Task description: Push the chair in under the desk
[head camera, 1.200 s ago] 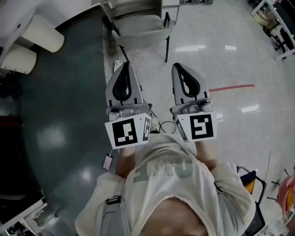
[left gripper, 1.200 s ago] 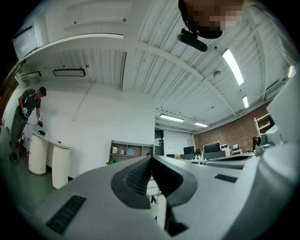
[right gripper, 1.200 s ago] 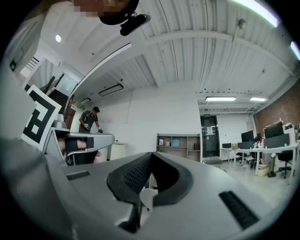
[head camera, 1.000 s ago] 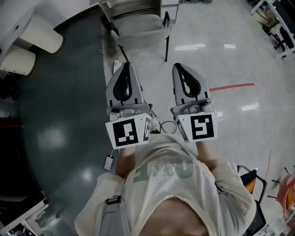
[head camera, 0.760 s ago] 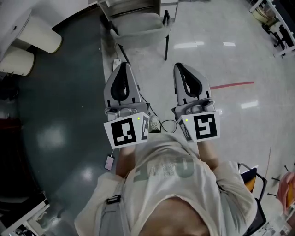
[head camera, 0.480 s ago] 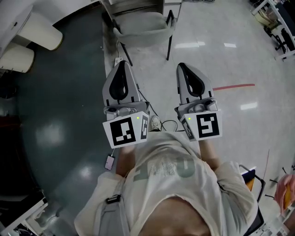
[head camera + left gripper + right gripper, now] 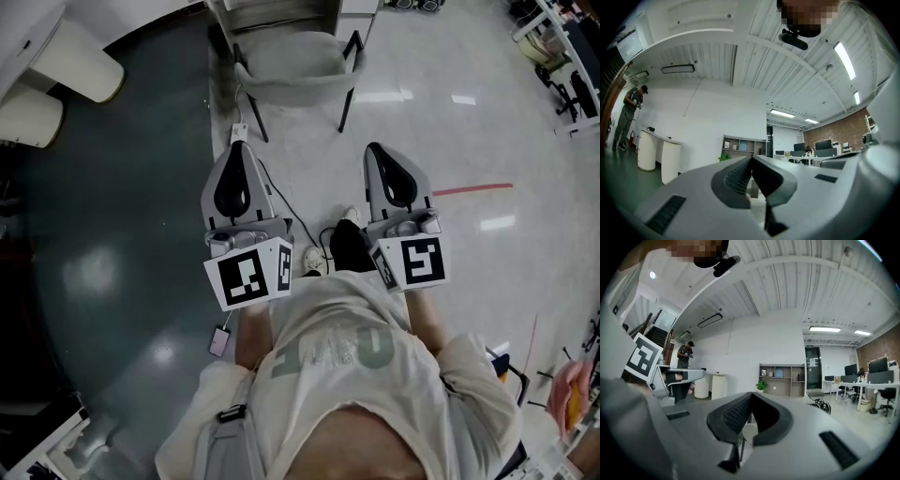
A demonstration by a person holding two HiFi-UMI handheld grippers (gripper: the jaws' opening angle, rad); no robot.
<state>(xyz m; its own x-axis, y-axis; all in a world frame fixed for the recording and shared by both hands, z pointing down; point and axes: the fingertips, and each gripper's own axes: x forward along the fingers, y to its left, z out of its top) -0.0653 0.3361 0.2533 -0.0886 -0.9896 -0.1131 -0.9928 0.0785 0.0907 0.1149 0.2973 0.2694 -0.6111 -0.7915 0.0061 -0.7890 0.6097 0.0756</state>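
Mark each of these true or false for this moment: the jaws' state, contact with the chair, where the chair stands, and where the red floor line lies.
1. Both the left gripper and the right gripper have their jaws shut with nothing between them. True.
2. The left gripper is pressed against the chair. False: both grippers are held short of the chair, with bare floor showing between them and it.
3. The grey chair stands ahead of the person, beyond the tips of both grippers. True.
4. The red line on the floor lies to the left of the left gripper. False: it lies on the light floor to the right of the right gripper.
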